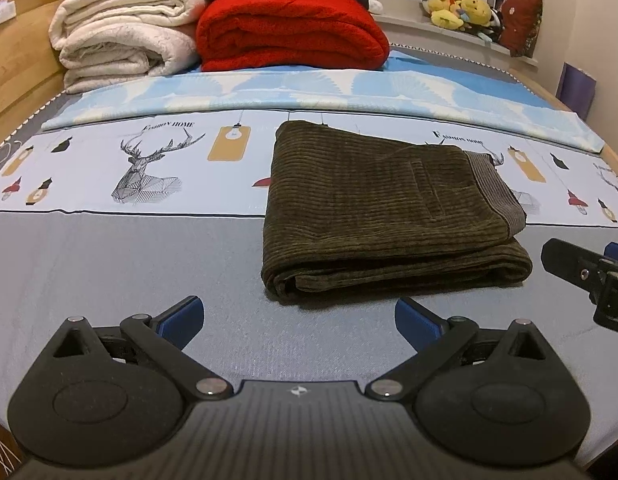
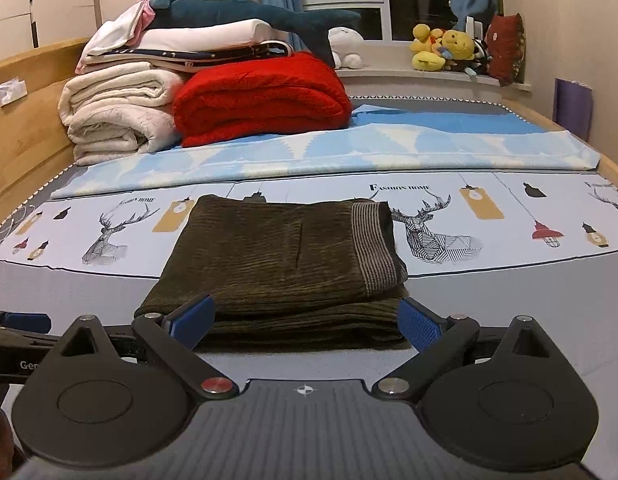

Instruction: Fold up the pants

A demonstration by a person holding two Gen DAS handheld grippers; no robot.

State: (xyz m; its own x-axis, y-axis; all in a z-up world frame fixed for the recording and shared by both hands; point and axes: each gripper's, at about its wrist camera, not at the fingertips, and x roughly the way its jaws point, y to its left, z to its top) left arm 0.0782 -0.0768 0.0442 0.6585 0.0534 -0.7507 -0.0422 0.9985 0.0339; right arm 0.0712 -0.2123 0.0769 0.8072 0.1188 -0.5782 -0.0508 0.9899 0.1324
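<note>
Bedroom setting, left wrist view: the bed sheet (image 1: 109, 248) carries one pair of pants (image 1: 385, 208), dark corduroy, folded into a compact rectangle right of centre. The left gripper (image 1: 299, 314) sits short of the near fold, jaws apart, holding nothing. One red blanket (image 1: 289, 32) and one cream blanket (image 1: 121, 40) lie stacked behind.

Right wrist view: the right gripper (image 2: 307, 322) faces the near edge of the pants (image 2: 277, 256), jaws spread, empty. The fold appears complete. Recommended: withdraw both grippers level, avoiding contact with the stacked layers, so the edges remain aligned. Count: two grippers, one garment.
</note>
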